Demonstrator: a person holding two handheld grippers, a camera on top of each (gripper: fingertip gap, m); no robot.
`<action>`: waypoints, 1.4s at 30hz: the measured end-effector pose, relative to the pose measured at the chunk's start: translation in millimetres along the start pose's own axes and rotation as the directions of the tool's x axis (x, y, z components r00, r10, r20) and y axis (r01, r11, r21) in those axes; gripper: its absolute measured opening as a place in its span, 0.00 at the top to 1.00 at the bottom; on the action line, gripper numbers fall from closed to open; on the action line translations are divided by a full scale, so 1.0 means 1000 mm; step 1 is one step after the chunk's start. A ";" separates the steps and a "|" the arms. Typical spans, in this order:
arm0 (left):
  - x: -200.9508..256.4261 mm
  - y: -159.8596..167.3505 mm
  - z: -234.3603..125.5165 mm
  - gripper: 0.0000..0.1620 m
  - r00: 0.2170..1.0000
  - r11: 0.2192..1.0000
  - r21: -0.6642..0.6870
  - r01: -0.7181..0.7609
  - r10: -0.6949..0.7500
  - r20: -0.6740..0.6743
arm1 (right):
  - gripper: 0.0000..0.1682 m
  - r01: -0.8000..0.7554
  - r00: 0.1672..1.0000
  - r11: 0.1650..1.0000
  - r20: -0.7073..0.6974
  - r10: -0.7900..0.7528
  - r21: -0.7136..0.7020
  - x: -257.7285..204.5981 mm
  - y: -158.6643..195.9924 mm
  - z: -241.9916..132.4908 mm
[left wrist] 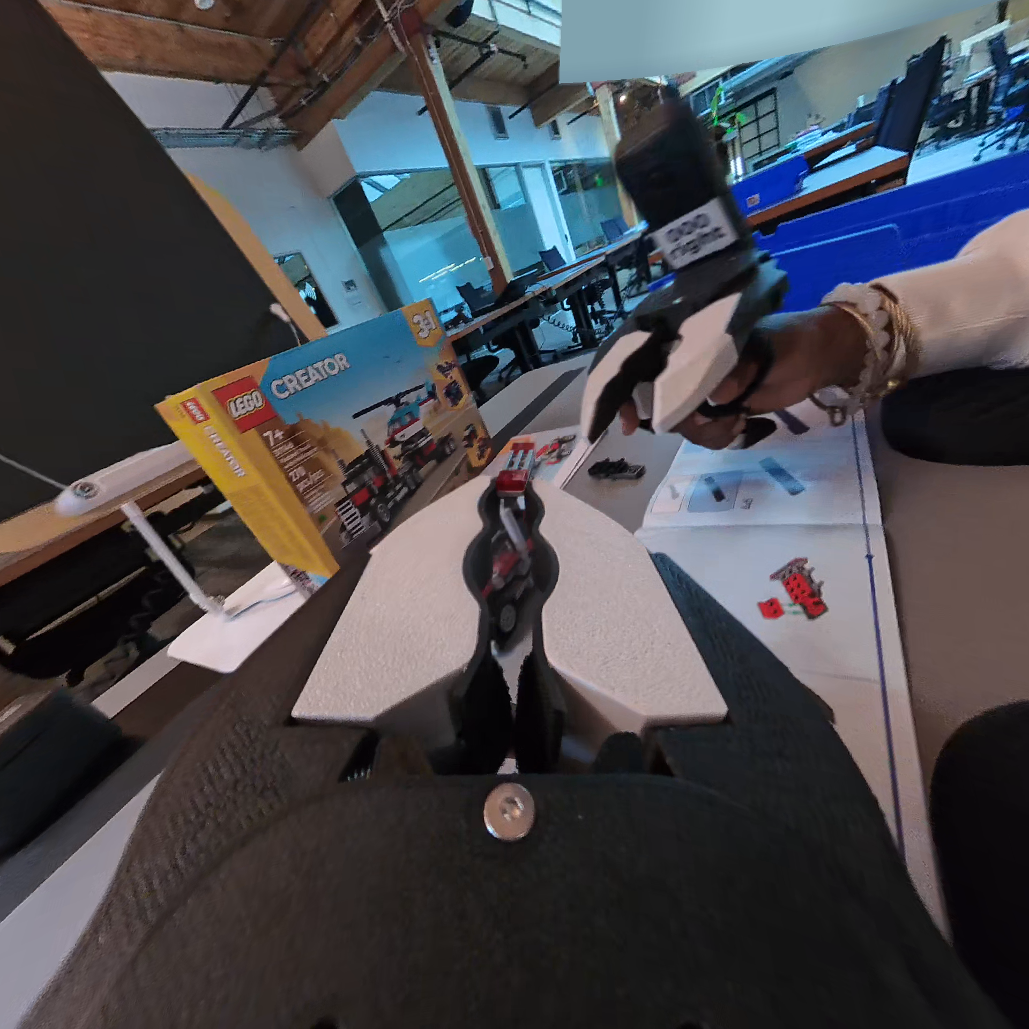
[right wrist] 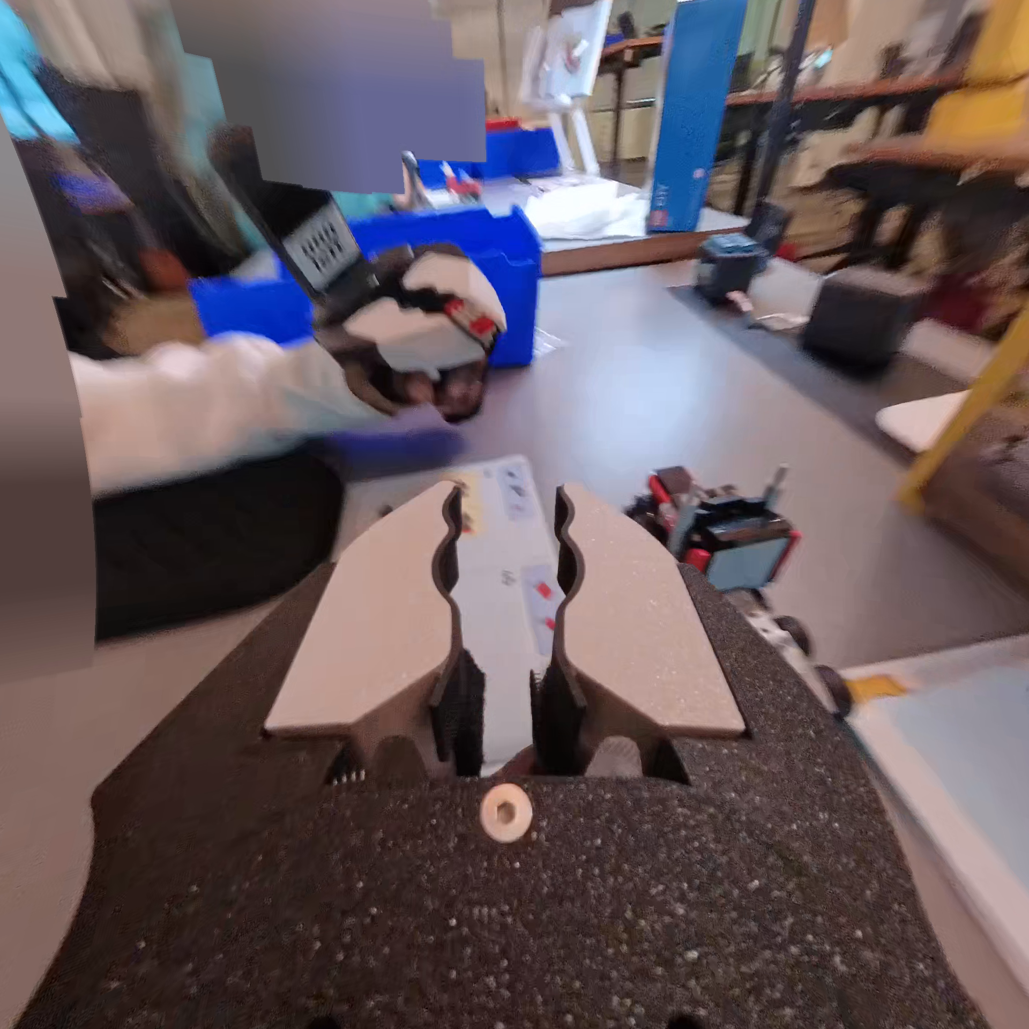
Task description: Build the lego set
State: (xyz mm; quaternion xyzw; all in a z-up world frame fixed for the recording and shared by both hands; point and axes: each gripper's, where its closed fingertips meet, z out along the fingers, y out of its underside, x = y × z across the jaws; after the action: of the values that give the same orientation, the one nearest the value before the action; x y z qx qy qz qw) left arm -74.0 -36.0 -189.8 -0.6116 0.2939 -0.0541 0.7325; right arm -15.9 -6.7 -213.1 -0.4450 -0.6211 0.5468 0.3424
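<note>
My left gripper point(left wrist: 511, 493) is shut on a small red, black and grey lego sub-assembly point(left wrist: 509, 562), held above the table; its red end sticks out past the fingertips. It also shows in the right wrist view point(right wrist: 490, 328), still holding the red piece point(right wrist: 473, 322). My right gripper point(right wrist: 508, 493) is open and empty over the instruction booklet point(right wrist: 515, 557). In the left wrist view the right gripper point(left wrist: 629, 431) hovers above a small black lego piece point(left wrist: 616, 469). A partly built black and red truck point(right wrist: 729, 534) sits on the table right of the right gripper.
The lego box point(left wrist: 334, 440) stands upright at the left. The open booklet point(left wrist: 779, 501) lies on the right of the table. A blue bin point(right wrist: 501, 267) sits behind the left gripper. A black cube point(right wrist: 857, 317) stands farther back on the right. The black cube point(right wrist: 857, 317) lies around 35 cm away from my left fingertips. Seen from the left wrist view point(left wrist: 43, 746) as well.
</note>
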 end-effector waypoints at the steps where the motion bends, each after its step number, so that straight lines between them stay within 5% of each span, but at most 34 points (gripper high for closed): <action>1: -0.002 0.003 -0.003 0.95 1.000 1.000 -0.009 0.001 -0.001 0.003 | 0.82 0.101 0.994 0.994 -0.045 -0.103 -0.043 0.001 0.008 0.001; 4: -0.009 0.009 -0.009 0.95 0.999 0.999 -0.003 0.037 -0.037 0.022 | 0.85 0.262 0.959 0.937 -0.049 -0.280 -0.231 0.004 0.036 0.005; 9: -0.013 0.014 -0.009 0.95 0.998 0.998 -0.011 0.054 -0.053 0.039 | 0.85 0.164 0.985 0.925 0.114 -0.132 -0.343 -0.017 0.067 0.014; 17: -0.019 0.014 -0.012 0.95 0.995 0.997 0.004 0.079 -0.079 0.057 | 0.80 0.198 0.976 0.848 0.179 -0.124 -0.492 -0.025 0.093 0.014; 42: -0.026 0.021 -0.009 0.95 0.991 0.997 -0.019 0.077 -0.075 0.113 | 0.80 0.178 0.977 0.850 0.192 -0.093 -0.495 -0.026 0.094 0.012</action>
State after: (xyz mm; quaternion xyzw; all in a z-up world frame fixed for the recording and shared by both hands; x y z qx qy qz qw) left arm -106.0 -27.0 -200.8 -0.6328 0.2292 -0.0440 0.7383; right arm -0.6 -34.8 -305.9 -0.4288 -0.7990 0.3717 0.1989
